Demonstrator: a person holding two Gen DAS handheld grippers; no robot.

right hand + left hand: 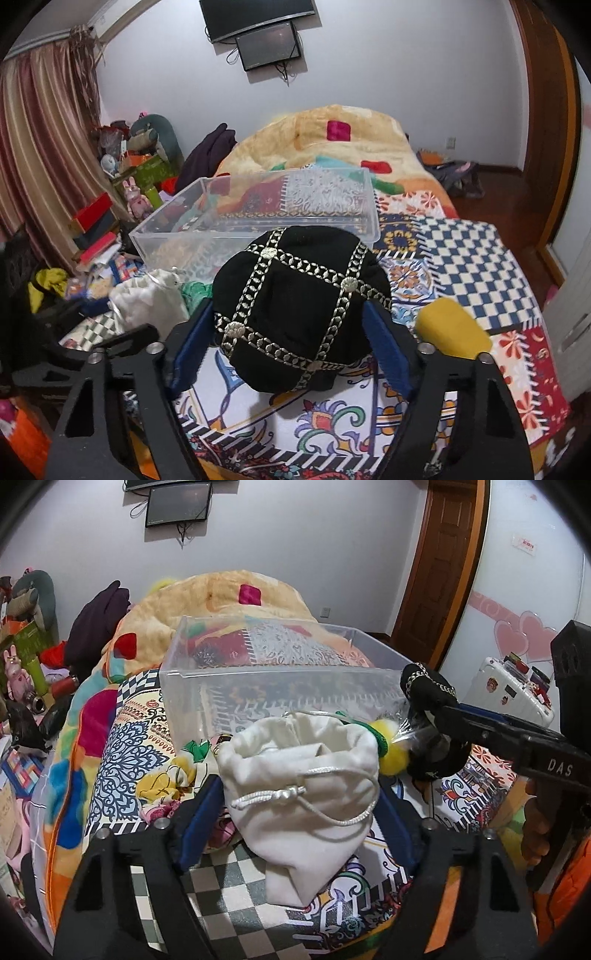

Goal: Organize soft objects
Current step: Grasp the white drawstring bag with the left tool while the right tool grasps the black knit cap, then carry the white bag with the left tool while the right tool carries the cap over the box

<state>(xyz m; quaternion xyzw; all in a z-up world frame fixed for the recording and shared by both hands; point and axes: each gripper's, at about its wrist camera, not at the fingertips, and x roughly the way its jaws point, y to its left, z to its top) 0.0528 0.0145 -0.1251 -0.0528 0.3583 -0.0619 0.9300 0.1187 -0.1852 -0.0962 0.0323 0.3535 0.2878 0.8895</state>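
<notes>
Crowding clear bin [280,686]: white pouch [303,775], black cap [299,306].

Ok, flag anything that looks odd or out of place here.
The clear plastic bin on the bed holds no soft items; the white drawstring pouch, black embroidered cap and yellow pom-pom are all outside it. Nothing looks spilled or damaged.

Dim, even indoor light in my 2 fisheye views; soft shadows beneath my fingers [192,343]. Edges bow and vignette black. Yellow object [453,328] right of them blurred.
</notes>
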